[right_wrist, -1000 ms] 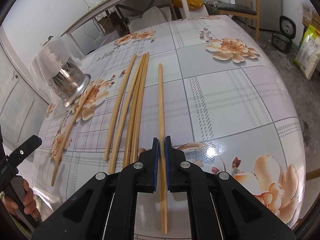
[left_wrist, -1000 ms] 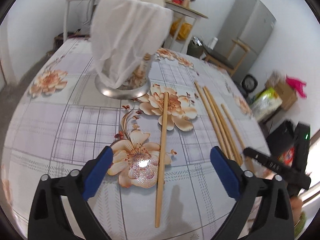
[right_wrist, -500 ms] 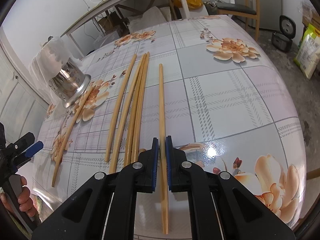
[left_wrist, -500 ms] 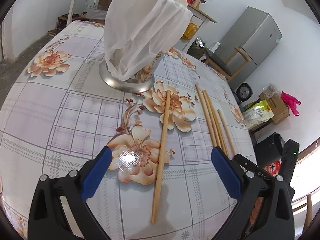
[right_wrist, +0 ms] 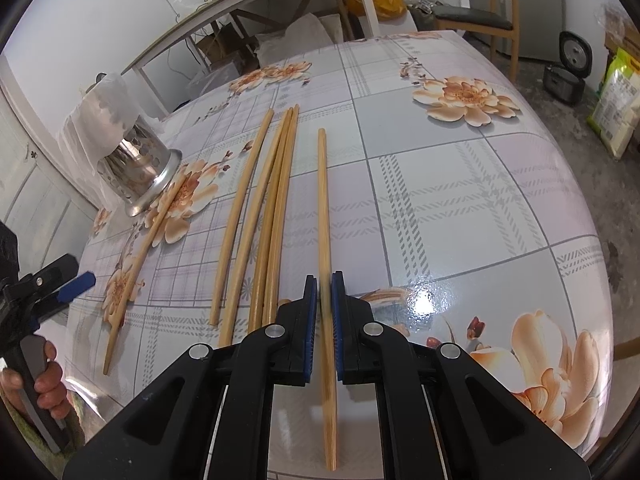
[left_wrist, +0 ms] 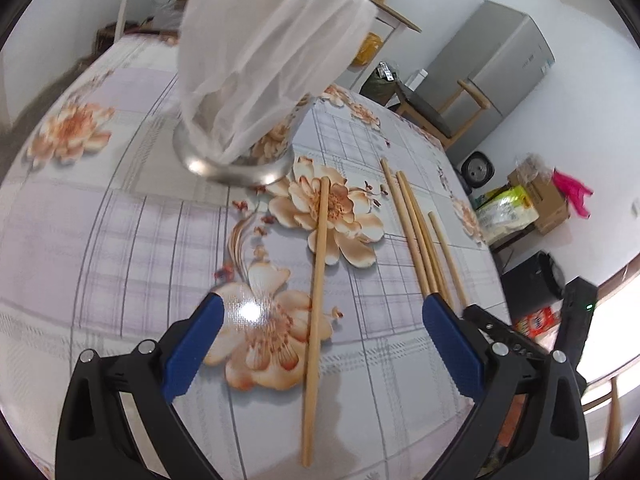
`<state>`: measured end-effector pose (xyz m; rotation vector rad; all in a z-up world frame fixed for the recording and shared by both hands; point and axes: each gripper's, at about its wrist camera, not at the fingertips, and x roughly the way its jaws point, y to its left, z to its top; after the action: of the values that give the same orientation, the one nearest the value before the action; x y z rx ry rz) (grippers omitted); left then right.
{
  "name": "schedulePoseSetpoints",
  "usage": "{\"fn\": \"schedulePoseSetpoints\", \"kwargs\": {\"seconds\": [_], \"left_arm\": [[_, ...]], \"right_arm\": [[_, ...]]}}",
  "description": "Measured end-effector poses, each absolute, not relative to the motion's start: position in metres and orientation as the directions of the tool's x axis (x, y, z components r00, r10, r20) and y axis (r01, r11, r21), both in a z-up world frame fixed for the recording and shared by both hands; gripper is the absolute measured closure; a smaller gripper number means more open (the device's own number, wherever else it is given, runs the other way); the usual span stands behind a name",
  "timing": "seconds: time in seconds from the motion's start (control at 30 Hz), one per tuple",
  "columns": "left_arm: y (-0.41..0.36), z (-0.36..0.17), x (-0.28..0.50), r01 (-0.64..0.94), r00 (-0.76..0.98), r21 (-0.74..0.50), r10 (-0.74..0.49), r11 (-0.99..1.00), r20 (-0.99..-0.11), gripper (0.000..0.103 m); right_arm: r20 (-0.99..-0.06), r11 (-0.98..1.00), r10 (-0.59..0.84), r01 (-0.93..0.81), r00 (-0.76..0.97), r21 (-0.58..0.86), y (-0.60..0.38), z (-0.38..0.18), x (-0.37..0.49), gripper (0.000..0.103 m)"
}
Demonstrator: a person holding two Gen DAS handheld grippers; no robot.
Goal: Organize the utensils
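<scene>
Two wrist views of a bench (right_wrist: pixel 460 208) covered in a flowered, checked cloth, with six bamboo chopsticks to be gathered into a steel utensil holder (left_wrist: pixel 236 160) draped with a white mesh cloth (left_wrist: pixel 268 40).

Right view: the right tool (right_wrist: pixel 325 276) stands with its blue pads nearly closed on either side of a single chopstick (right_wrist: pixel 323 208); the stick runs straight along the tool's forward axis, its near end passing under the tool toward the bench edge. Whether the pads actually press the stick or only flank it cannot be told. To its left lie four more chopsticks (right_wrist: pixel 276 208), roughly parallel, the middle ones touching.

Left view: the left tool (left_wrist: pixel 320 320) is spread wide, and a lone chopstick (left_wrist: pixel 318 280) lies between its fingers, long axis pointing away toward the holder, whose base sits just beyond the stick's far tip. The left tool is the nearer one to the holder; the right is well apart from it.

The left view hides the right tool's grip entirely. The right view alone shows the holder's perforated steel wall (right_wrist: pixel 138 168) and the person's left hand (right_wrist: pixel 46 388) on the left tool's handle.
</scene>
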<state>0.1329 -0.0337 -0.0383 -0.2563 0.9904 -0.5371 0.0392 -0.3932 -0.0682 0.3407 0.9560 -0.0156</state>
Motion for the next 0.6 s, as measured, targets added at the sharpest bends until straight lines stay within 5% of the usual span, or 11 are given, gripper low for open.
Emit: {"fn": "schedulePoseSetpoints", "kwargs": {"seconds": [0.4,0.6], "left_arm": [[-0.088,-0.040,0.141,0.485,0.543,-0.007,-0.308,0.874,-0.781,0.006],[-0.106,-0.035,0.157,0.518,0.554,0.018,-0.319,0.855,-0.769,0.020]], "right_arm": [[-0.803,0.945,0.140,0.164,0.579,0.283,-0.394,-0.069,0.039,0.096],[-0.804,0.943,0.145,0.165,0.577,0.289,-0.394,-0.069,0.038,0.096]]}}
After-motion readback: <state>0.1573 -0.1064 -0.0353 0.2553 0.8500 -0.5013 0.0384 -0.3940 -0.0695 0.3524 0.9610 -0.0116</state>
